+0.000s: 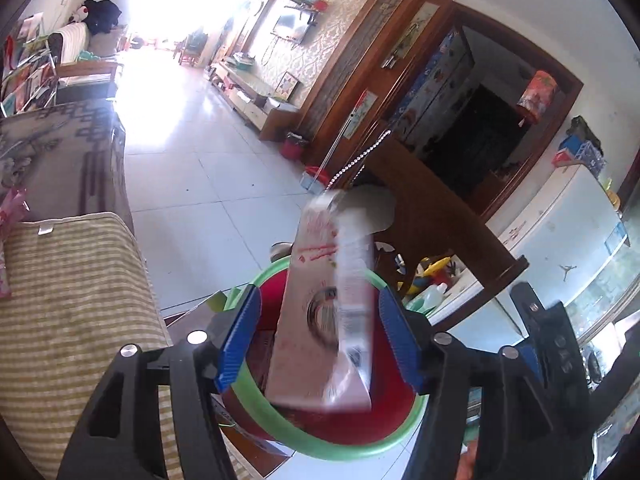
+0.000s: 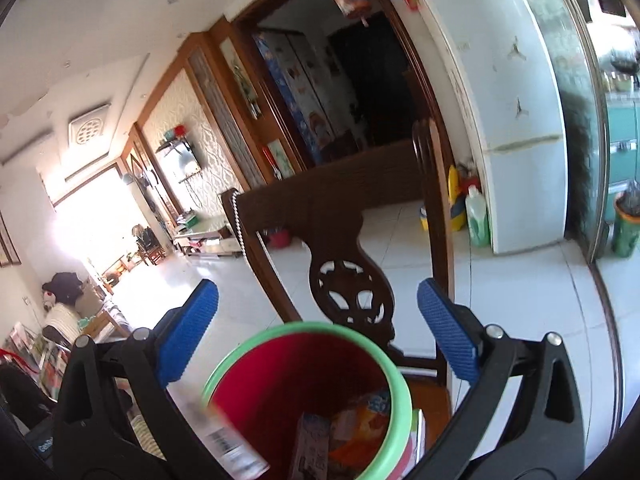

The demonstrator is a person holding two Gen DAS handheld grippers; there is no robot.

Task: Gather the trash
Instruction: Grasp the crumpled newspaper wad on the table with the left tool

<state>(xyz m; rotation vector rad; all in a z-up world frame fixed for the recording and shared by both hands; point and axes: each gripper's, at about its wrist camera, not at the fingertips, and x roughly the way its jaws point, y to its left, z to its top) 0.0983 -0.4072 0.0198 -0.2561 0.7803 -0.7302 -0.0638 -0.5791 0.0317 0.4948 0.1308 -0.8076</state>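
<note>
A red bin with a green rim (image 1: pixel 352 450) stands just below my left gripper (image 1: pixel 318 294). A pale carton with red print (image 1: pixel 320 320), motion-blurred, hangs upright between the blue pads over the bin's mouth; a gap shows on each side, so the pads do not press on it. The left gripper is open. In the right wrist view the same bin (image 2: pixel 400 384) holds an orange wrapper (image 2: pixel 360 420) and a small box (image 2: pixel 308 448). My right gripper (image 2: pixel 318 288) stands wide open above it with nothing between its fingers. The blurred carton (image 2: pixel 226 442) shows at the bin's left rim.
A dark carved wooden chair (image 2: pixel 348 280) stands right behind the bin. A striped cushion (image 1: pixel 80 312) lies to the left. A white fridge (image 2: pixel 512 100) with bottles (image 2: pixel 476 216) at its foot is at the right. The floor (image 1: pixel 192 160) is pale tile.
</note>
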